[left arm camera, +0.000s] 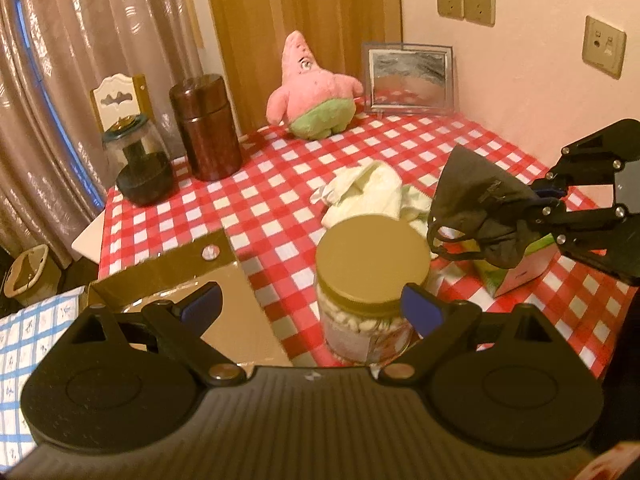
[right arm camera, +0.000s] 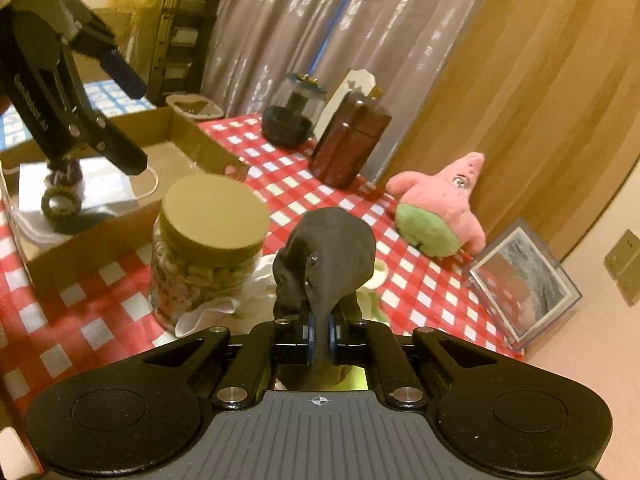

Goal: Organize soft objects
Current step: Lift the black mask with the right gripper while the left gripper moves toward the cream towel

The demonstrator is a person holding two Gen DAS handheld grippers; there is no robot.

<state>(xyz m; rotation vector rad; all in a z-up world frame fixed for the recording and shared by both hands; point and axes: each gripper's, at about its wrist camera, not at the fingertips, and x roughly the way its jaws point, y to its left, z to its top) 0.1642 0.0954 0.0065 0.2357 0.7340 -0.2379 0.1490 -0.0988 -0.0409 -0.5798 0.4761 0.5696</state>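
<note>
My right gripper is shut on a black face mask and holds it above the table; from the left wrist view the mask hangs from that gripper at the right. My left gripper is open and empty, hovering over the cardboard box and a jar with a gold lid. A crumpled white cloth lies mid-table. A pink Patrick plush sits at the far side. The box holds hair ties and a white mask loop.
On the red checked tablecloth stand a dark brown canister, a glass grinder on a black base, a framed picture and a green-pink carton. Curtains hang behind; the wall is at the right.
</note>
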